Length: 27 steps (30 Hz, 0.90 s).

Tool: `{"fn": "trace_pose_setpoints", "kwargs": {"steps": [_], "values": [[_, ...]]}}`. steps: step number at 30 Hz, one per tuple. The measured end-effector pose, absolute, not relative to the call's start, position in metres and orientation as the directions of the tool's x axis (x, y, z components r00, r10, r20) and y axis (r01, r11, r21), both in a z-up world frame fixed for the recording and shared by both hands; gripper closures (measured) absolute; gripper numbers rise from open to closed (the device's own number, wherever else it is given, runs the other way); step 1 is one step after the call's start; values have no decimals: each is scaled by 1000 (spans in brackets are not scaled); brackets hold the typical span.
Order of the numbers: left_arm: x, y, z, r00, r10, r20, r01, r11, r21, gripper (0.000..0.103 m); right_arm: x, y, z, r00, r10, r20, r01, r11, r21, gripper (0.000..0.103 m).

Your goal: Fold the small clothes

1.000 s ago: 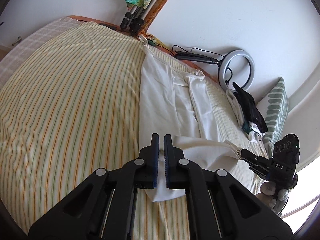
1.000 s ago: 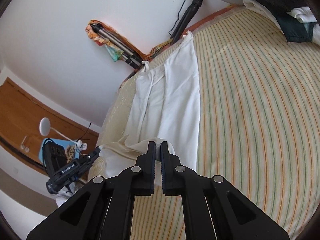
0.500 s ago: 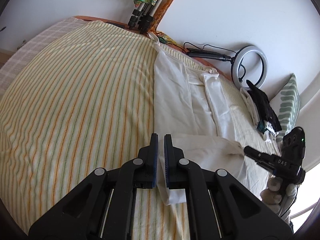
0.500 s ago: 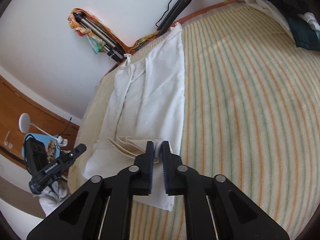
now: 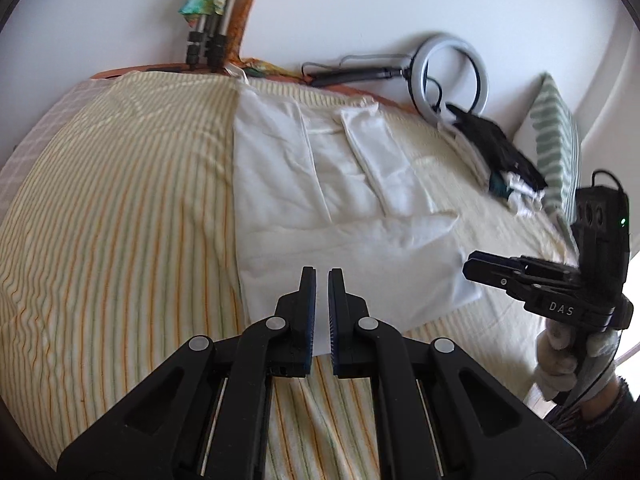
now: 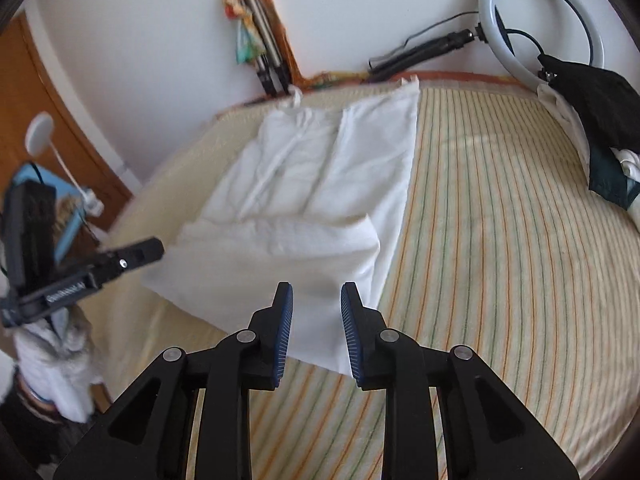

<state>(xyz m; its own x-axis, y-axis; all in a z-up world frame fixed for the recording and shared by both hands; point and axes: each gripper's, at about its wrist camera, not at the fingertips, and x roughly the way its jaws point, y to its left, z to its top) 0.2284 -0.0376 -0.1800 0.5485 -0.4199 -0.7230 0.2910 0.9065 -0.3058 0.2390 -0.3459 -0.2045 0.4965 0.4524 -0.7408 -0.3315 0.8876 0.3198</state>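
Striped bedding [image 5: 100, 240] in cream, orange and green is covering a bed that is filling most of both views, with a white wall rising behind it. Lying flat near the middle of the bed is a white garment [image 5: 320, 200], its near end folded back over itself into a doubled band running across the cloth.

Hovering over the near edge of that fold, the left gripper [image 5: 322, 276] is keeping its two black fingers together with only a thin slit between them, and nothing is caught in it. Off at the garment's other near corner, the right gripper [image 6: 316, 292] is pointing down at the cloth; its jaws have just been opening and are now standing apart, with the fabric lying below them and not pinched. Gloved hands are gripping both handles.

Farther out, a pile of dark and white clothes [image 6: 592, 104] is sitting near the far corner of the bed beside a green patterned pillow [image 5: 558, 148]. Against the wall, a ring light [image 6: 540, 20] is leaning on its stand, and a folded tripod [image 6: 260, 40] is propped with a colourful cloth draped on it.
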Motion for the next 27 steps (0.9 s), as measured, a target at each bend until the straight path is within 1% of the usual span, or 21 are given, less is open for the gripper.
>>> {"fn": "trace_pose_setpoints", "kwargs": {"steps": [3,6,8,10,11,12,13,14,15,16,17,18,19,20,22,24,27], "values": [[236,-44,-194,542,-343,-767,280,935,-220,100,236,-343,-217,462,423,-780,-318,899,299,78],[244,-44,-196,557,-299,-774,255,949,-184,100,227,-344,-219,465,411,-784,-319,904,284,78],[248,-43,-196,577,-241,-781,230,965,-129,100,226,-342,-217,449,407,-795,-330,903,275,78],[250,-40,-194,583,-248,-774,226,964,-139,100,225,-348,-213,440,442,-781,-346,887,307,78],[249,-38,-192,589,-253,-768,225,964,-145,100,226,-354,-209,448,474,-758,-349,874,339,78],[248,-36,-189,597,-251,-762,224,964,-142,98,227,-359,-206,466,479,-744,-337,874,351,76],[248,-33,-187,608,-243,-756,222,966,-132,97,232,-366,-202,492,472,-731,-316,880,355,67],[248,-31,-185,614,-236,-753,217,968,-127,87,236,-370,-201,512,459,-726,-294,888,353,62],[248,-27,-184,621,-236,-747,212,969,-130,73,239,-372,-200,523,455,-721,-282,890,358,58],[248,-25,-184,624,-245,-742,212,967,-142,68,243,-376,-201,525,460,-716,-270,888,372,58],[249,-23,-184,622,-254,-741,213,965,-152,66,248,-378,-202,517,478,-710,-264,878,399,58],[250,-22,-185,616,-255,-745,213,965,-153,66,251,-378,-204,510,492,-706,-259,870,420,58],[251,-23,-186,613,-253,-749,218,965,-148,66,253,-378,-207,498,503,-706,-255,864,435,63],[252,-25,-187,612,-246,-752,221,966,-136,66,254,-377,-210,488,508,-710,-254,861,441,65],[253,-29,-190,603,-234,-762,226,967,-118,66,255,-371,-214,468,506,-725,-265,863,431,74],[252,-36,-190,604,-238,-761,248,963,-105,66,251,-364,-214,462,499,-733,-287,866,409,76],[250,-46,-190,611,-230,-757,286,956,-61,66,245,-354,-209,465,488,-739,-322,871,373,77]]}}
